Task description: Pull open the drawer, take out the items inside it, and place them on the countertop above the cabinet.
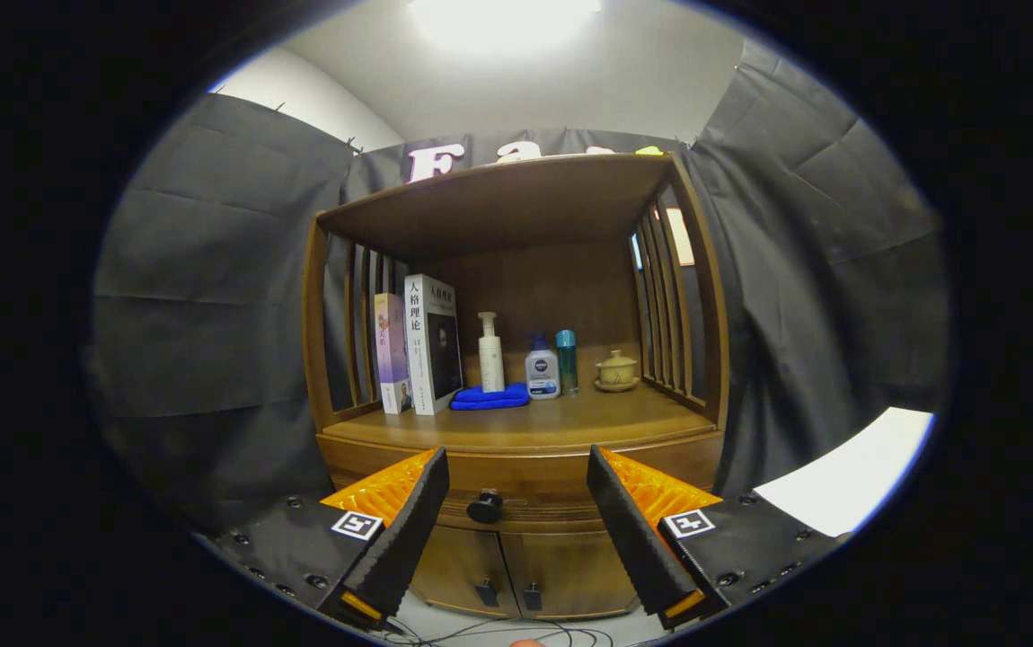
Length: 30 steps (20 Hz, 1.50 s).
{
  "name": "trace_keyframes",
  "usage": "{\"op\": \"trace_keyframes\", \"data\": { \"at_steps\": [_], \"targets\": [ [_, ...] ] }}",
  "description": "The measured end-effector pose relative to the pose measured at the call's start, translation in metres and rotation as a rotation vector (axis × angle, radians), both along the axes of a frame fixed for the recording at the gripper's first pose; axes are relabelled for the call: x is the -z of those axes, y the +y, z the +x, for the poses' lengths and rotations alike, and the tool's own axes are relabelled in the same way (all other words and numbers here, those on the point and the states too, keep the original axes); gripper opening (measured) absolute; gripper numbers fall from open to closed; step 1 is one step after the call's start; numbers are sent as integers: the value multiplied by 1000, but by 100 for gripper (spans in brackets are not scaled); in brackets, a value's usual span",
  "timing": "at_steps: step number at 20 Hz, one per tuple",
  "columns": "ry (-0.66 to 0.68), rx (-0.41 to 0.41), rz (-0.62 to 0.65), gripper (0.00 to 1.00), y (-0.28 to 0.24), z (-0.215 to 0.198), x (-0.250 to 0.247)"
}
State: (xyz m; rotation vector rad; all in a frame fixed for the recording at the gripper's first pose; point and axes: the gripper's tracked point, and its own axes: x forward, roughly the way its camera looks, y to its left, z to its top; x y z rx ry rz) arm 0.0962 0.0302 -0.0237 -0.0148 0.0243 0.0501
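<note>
Facing the closed drawer (516, 490), knob (485, 508) between spread tongs (516, 476).

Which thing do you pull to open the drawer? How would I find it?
Start at the wooden cabinet with books and bottles on its countertop. Just under that countertop runs the closed drawer front, and in its middle sits a round dark drawer knob, between the open gripper fingers. The two cabinet door handles lower down are small flat tabs, not a round knob.

One cabinet (516, 395), one shut drawer (516, 499) with one knob (484, 508), two doors (503, 571), two books (418, 346), three bottles (542, 367), one cloth (490, 398), one teacup (616, 369), gripper (516, 467) fingers spread
</note>
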Motion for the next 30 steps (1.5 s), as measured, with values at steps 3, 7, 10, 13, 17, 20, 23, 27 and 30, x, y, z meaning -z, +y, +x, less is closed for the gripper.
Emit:
{"op": "trace_keyframes", "data": {
  "at_steps": [3, 7, 10, 13, 17, 20, 23, 27, 30],
  "targets": [
    [10, -11, -8, 98, 6, 20, 10],
    [47, -20, 3, 98, 12, 46, 34],
    [87, -32, 11, 98, 19, 60, 53],
    [136, -40, 16, 98, 27, 74, 77],
    [189, -5, -9, 98, 24, 93, 105],
    [253, 22, -12, 98, 22, 106, 129],
    [305, 22, -2, 92, 26, 113, 144],
    [312, 1, -32, 84, 33, 121, 150],
    [314, -20, -76, 62, 39, 117, 149]
  ]
}}
